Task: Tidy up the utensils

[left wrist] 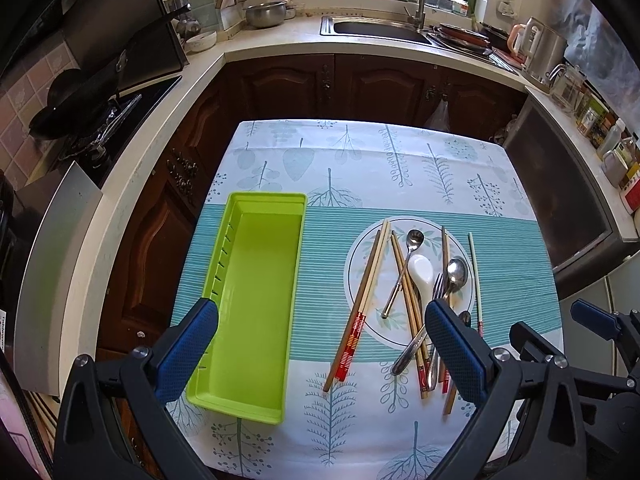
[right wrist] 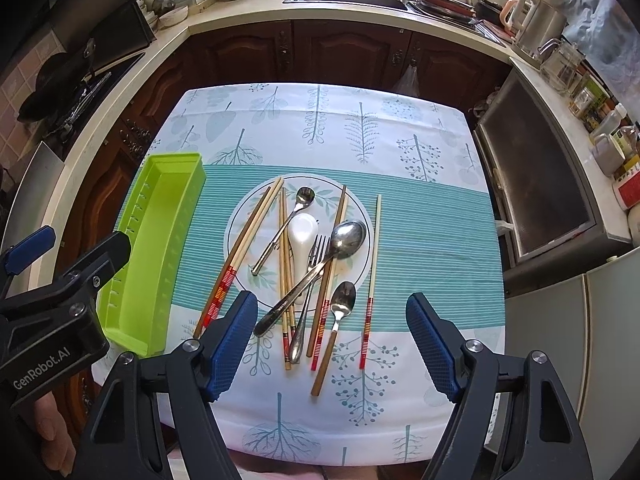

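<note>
A green plastic utensil tray (left wrist: 256, 300) lies empty on the table's left; it also shows in the right wrist view (right wrist: 156, 248). A round plate (right wrist: 244, 216) holds a heap of utensils: several chopsticks (right wrist: 244, 240), a white ceramic spoon (right wrist: 302, 236), a fork (right wrist: 318, 248), a large steel spoon (right wrist: 348, 238) and a small steel spoon (right wrist: 304, 197). A wooden-handled spoon (right wrist: 345, 300) and one chopstick (right wrist: 372, 268) lie on the cloth to the right. My left gripper (left wrist: 322, 336) is open above the tray's near end. My right gripper (right wrist: 332, 336) is open above the utensils' near ends.
The table (left wrist: 360, 160) wears a leaf-printed cloth. Kitchen counters surround it: a stove with a pan (left wrist: 80, 100) at left, a sink (left wrist: 380, 28) at the back, a kettle (left wrist: 540, 48) and jars at right. A steel cabinet (right wrist: 532, 184) stands by the table's right edge.
</note>
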Tool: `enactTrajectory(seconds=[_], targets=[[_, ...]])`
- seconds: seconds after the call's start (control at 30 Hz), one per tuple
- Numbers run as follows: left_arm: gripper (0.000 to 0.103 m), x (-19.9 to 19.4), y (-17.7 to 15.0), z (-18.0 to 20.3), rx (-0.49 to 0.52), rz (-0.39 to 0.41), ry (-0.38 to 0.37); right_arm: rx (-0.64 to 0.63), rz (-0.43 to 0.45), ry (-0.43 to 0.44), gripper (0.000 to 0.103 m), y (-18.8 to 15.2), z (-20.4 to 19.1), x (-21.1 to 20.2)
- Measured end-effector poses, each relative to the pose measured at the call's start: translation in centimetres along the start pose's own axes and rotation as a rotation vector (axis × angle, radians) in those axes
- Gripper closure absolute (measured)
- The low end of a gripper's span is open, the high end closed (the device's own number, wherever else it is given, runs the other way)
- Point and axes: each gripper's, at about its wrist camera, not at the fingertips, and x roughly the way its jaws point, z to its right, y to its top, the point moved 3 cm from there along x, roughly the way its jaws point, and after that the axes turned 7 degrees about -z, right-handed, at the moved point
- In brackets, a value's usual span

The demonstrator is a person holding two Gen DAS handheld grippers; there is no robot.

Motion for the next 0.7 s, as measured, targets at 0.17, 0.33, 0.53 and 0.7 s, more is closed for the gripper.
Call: enactTrajectory(seconds=[0.17,0.33,0.53,0.7], targets=[[0.001,0.06,-0.12,-0.04,-0.001,-0.003,-0.001,-0.001,0.003,-0.004,0.024,0.11,0.08,-0.08],[0.001,0.1,-0.3,-0.09,-0.005,-0.006,-0.001,0.0,0.001,-0.002,0.025,0.13,0.15,-0.15],[0.001,0.14,-0.36,-0.12,-0.003,-0.007,-0.002,-0.001,0.003,-0.002,0.025,0.12,0.1,-0.17],[0.001,0.38,-0.62,-0.07,-0.001,-0.013,-0.005,0.001,0.002,-0.002,0.025,0.09,0.12,-0.23]])
